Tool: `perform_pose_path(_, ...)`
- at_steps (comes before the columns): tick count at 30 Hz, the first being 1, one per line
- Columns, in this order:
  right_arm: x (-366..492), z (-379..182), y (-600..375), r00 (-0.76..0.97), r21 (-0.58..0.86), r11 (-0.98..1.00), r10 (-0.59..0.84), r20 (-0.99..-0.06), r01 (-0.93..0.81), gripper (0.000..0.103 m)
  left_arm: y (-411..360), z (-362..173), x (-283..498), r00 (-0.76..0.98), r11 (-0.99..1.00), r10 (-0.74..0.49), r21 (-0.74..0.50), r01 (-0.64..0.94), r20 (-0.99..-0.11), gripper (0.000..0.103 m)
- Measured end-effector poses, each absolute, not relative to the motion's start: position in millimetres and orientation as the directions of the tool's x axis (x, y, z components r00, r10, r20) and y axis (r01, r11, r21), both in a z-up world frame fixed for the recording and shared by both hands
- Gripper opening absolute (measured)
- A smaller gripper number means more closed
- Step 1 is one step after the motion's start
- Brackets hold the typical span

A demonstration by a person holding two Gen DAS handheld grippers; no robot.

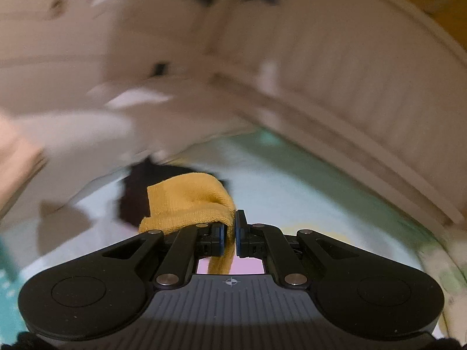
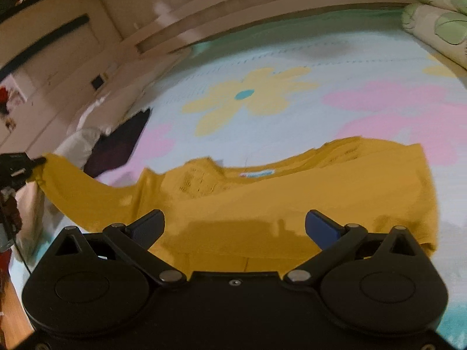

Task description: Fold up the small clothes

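A small mustard-yellow top (image 2: 292,201) lies spread on the flowered bed cover (image 2: 262,102), neck label facing up. Its left sleeve (image 2: 70,186) is stretched out and lifted off the bed. My left gripper (image 1: 229,230) is shut on the cuff of that sleeve (image 1: 186,204), with yellow cloth pinched between its blue pads; the same gripper shows at the far left edge (image 2: 32,164) of the right wrist view. My right gripper (image 2: 235,224) hovers open over the top's lower body, with nothing between its fingers.
A dark garment (image 2: 119,143) and a white one (image 2: 81,143) lie at the bed's left side. Rolled floral bedding (image 2: 437,17) sits at the far right. A beige headboard (image 1: 350,93) and wall run behind. The left wrist view is motion-blurred.
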State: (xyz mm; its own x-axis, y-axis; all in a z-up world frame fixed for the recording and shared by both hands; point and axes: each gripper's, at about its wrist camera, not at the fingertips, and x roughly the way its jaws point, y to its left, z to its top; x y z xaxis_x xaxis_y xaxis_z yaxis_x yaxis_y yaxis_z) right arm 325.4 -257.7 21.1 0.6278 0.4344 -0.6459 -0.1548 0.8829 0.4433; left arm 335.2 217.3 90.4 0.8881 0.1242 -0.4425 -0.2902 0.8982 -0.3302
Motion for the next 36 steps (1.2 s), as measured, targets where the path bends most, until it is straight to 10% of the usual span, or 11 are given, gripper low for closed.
perform_pose_path(20,316.6,20.1,-372.5,0.713,0.494,0.868,0.314,-0.627,0.052,0.103,-114.9,-34.4,386.5,0.695,0.962,-0.271,-0.214,0.169,-0.667,0.008)
perform_pose_path(36,342.7,2.9,-356.9,0.692,0.480,0.877,0.349,-0.632,-0.004,0.103,15.4,-15.3,361.2,0.675,0.989,-0.132,-0.048,0.142,-0.726,0.027)
